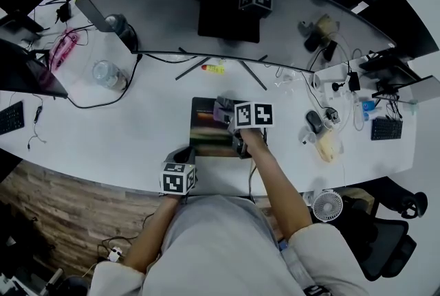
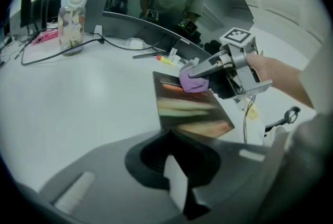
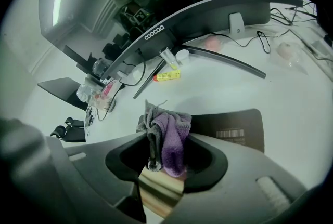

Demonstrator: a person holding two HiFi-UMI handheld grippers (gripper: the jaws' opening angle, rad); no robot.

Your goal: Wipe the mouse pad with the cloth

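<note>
The mouse pad (image 1: 206, 128), dark with blurred coloured stripes, lies flat on the white desk in front of the monitor. My right gripper (image 1: 230, 116) is shut on a bunched purple and grey cloth (image 1: 223, 110) and holds it down on the pad's far right part. In the right gripper view the cloth (image 3: 171, 140) hangs between the jaws of the right gripper (image 3: 166, 166), over the pad (image 3: 229, 124). My left gripper (image 1: 184, 152) sits at the pad's near left corner with its jaws together. The left gripper view shows the left gripper (image 2: 174, 176), the pad (image 2: 187, 108) and the cloth (image 2: 195, 82).
A wide curved monitor (image 1: 227, 6) stands behind the pad, its stand legs (image 1: 192, 68) spread on the desk. A clear jar (image 1: 106, 73) and a black cable lie to the left, a yellow tube (image 1: 214, 69) behind the pad, a mouse (image 1: 314, 121) to the right.
</note>
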